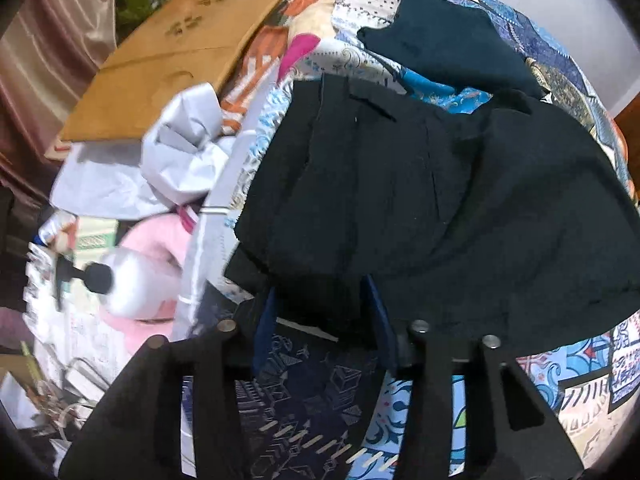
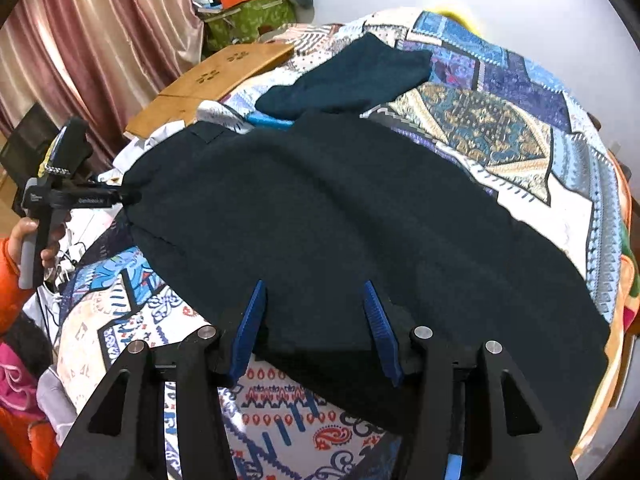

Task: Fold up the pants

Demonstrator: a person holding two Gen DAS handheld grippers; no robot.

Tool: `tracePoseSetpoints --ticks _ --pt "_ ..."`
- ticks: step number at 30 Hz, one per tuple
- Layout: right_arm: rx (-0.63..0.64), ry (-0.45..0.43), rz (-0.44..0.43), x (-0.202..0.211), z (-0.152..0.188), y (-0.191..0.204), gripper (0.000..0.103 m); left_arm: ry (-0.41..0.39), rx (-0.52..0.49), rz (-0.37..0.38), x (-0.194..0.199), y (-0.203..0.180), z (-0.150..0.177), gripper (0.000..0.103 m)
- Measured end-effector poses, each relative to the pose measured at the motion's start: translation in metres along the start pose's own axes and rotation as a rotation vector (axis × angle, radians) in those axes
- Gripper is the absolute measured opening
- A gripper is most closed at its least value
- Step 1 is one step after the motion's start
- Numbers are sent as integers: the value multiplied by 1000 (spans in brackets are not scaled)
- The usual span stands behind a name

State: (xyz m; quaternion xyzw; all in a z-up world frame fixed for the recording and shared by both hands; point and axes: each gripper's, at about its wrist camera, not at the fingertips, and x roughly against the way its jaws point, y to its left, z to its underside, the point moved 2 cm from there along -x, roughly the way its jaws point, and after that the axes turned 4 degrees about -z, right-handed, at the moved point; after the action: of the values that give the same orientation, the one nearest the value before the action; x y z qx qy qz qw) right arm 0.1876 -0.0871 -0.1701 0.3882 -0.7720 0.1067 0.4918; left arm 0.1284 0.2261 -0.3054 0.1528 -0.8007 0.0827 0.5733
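Both tools are held wide open. The right tool [image 2: 316,320] is set at the near edge of the dark pants [image 2: 340,220], gripping nothing; the left tool [image 1: 324,316] is placed at their waist end, cloth between the fingers but unclamped. The pants are spread on the patchwork bed cover [image 2: 500,128]. A first fold seems pending: both edges must be pinched together.

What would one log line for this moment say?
task: fold pants | pants: spread on quilt | left gripper: open at pants edge | right gripper: open, over near edge | fold: not done
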Motion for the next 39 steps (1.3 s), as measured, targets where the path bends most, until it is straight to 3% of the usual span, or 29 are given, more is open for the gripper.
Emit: tracePoseSetpoints --ticks 5,10,17,18,19,22,26,28,30,35,39 --pt "60 -29 -28 7 -7 21 48 -133 -59 -72 46 -8 -9 54" --pt "153 5 -53 -11 -13 48 48 -222 -135 31 83 -36 -10 64" --pt "278 54 1 -43 -12 64 48 -185 -326 154 76 -106 0 64" --pt "286 48 0 -44 -13 64 46 -179 -350 165 72 -115 3 64" --pt "289 43 5 -44 -13 64 34 -169 -381 175 68 -128 6 64" --pt "265 37 -23 -44 -18 60 14 -163 -449 187 59 -153 11 64" --pt "210 18 -71 -39 -21 57 8 -190 -496 159 54 -172 15 63" --pt "193 5 -91 -35 -21 58 7 -201 -499 170 54 -176 11 47" --pt "166 -3 -130 -29 -21 58 5 -206 -496 207 60 -177 12 20" --pt "154 24 -223 -22 -14 68 2 -212 -505 232 69 -174 18 9" --pt "191 54 -185 -27 -6 79 2 -198 -466 262 66 -167 23 6"
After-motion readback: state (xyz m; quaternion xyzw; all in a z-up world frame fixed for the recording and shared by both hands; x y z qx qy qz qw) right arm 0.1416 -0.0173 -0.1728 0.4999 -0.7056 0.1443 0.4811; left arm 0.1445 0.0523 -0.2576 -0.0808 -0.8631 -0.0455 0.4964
